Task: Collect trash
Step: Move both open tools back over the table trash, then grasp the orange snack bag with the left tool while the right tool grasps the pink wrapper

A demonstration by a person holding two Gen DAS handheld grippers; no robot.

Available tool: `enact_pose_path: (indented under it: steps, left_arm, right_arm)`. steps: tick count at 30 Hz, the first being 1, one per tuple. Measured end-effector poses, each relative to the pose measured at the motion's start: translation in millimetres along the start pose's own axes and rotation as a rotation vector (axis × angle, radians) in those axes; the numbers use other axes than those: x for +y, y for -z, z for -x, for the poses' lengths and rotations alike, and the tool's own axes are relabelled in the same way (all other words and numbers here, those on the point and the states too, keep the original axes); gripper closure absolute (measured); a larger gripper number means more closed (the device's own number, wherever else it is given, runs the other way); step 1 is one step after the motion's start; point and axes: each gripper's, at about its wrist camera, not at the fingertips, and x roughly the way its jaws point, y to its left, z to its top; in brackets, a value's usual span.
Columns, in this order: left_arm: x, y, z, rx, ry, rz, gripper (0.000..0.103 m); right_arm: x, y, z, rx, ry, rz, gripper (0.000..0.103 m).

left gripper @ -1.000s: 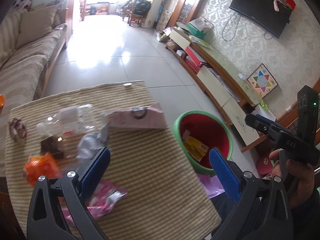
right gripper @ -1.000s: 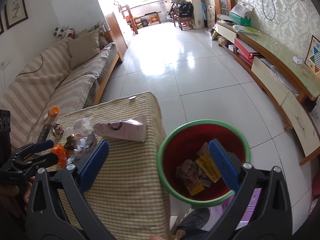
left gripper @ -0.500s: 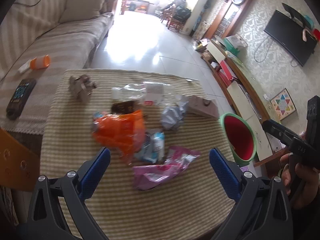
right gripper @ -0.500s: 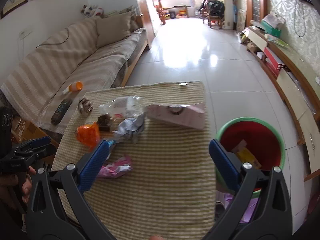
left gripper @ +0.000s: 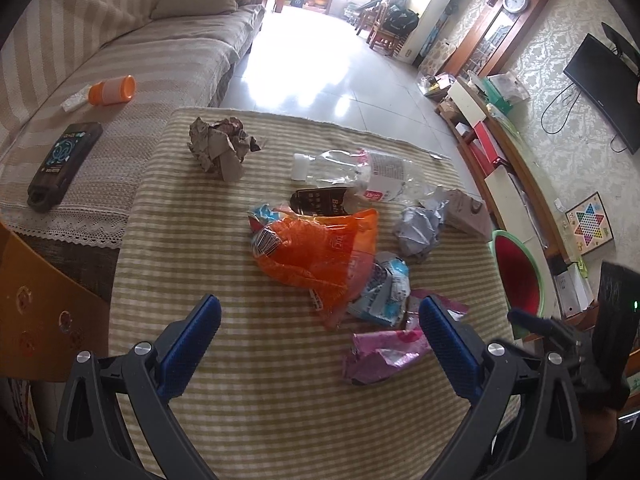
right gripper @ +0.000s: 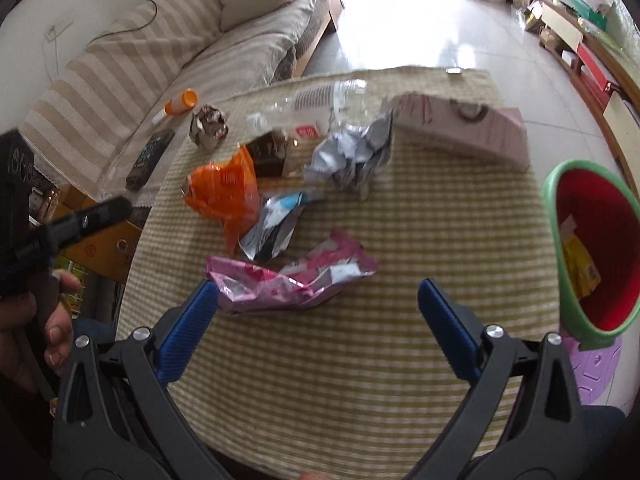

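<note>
Wrappers (left gripper: 320, 256) and a crushed bottle (left gripper: 360, 172) are strewn on the striped bench (left gripper: 260, 380) beside a sofa (left gripper: 120, 60); the bin (right gripper: 592, 248) is set alongside. Both left tongs (left gripper: 320, 332) and right tongs (right gripper: 318, 316) are held wide, empty.

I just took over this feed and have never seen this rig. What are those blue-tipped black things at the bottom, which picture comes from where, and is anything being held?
They are hand-held tongs, one in each of a person's hands, with a camera looking along the fingers. One picture comes from the left tongs, the other from the right tongs. Both are open and hold nothing. On the striped tablecloth lie an orange bag, a pink wrapper, a clear bottle, crumpled brown paper and silver foil. The red bin stands beside the table, with some trash inside.
</note>
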Motion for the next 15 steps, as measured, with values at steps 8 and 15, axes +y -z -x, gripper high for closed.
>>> enact_pose_path:
  steps: [8, 15]
  left_arm:
    - [6, -13, -55, 0.064, 0.020, 0.045, 0.008]
    - [16, -18, -93, 0.107, 0.036, 0.112, 0.008]
  right_arm:
    - [-10, 9, -34, 0.070, -0.035, -0.082, 0.005]
    - [-15, 1, -60, 0.097, -0.082, -0.152, 0.005]
